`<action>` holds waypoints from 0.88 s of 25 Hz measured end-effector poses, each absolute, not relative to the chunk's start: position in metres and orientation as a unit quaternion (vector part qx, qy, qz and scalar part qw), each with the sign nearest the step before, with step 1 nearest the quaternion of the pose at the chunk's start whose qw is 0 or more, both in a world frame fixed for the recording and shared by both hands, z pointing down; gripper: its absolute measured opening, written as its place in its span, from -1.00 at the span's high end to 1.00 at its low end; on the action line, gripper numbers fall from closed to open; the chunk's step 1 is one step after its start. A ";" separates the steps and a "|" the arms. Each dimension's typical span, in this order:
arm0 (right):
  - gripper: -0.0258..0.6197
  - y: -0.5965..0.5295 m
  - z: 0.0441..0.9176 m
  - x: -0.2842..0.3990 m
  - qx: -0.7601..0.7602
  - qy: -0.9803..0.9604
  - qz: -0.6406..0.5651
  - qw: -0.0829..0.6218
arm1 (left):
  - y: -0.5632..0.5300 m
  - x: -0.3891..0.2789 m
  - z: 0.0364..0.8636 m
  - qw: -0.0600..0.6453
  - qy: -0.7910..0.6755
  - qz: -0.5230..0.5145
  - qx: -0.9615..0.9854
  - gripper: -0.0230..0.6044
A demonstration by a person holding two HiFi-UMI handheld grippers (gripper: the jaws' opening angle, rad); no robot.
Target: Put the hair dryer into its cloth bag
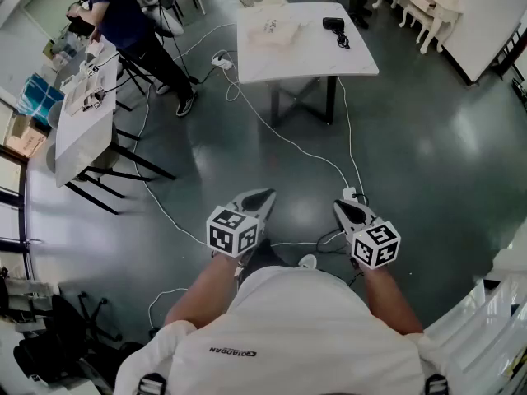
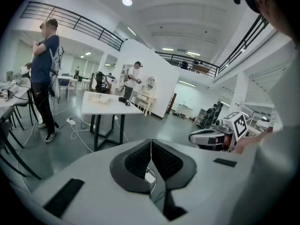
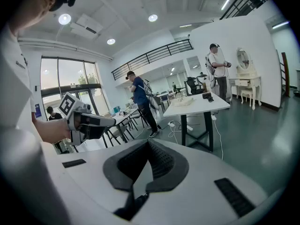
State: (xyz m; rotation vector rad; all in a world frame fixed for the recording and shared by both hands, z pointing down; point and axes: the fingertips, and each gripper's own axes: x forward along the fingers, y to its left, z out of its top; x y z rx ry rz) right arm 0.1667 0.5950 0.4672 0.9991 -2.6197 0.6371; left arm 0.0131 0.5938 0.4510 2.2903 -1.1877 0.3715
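Note:
The black hair dryer (image 1: 333, 27) lies on a white table (image 1: 354, 60) far ahead across the floor, with the pale cloth bag (image 1: 268, 27) to its left on the same top. My left gripper (image 1: 265, 196) and right gripper (image 1: 341, 206) are held side by side close to my body, well short of the table, both shut and holding nothing. In the left gripper view the jaws (image 2: 151, 146) meet, and the hair dryer (image 2: 124, 100) and bag (image 2: 100, 98) are small in the distance. The right gripper view shows closed jaws (image 3: 148, 146), the hair dryer (image 3: 206, 96) and the bag (image 3: 183, 101).
White cables (image 1: 272, 126) and a power strip (image 1: 221, 59) trail over the dark floor between me and the table. A person (image 1: 136, 23) stands at the left beside a long white desk (image 1: 82, 130). White furniture (image 1: 420, 2) stands at the far right.

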 end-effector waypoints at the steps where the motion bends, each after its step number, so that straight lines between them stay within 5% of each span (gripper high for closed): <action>1: 0.85 0.593 0.468 0.164 0.343 -0.903 0.221 0.133 | 0.591 0.012 0.451 0.264 -0.439 0.138 0.847 0.82; 22: 0.85 0.475 0.454 0.064 0.337 -0.909 0.206 0.130 | 0.469 -0.069 0.444 0.262 -0.413 0.149 0.860 0.82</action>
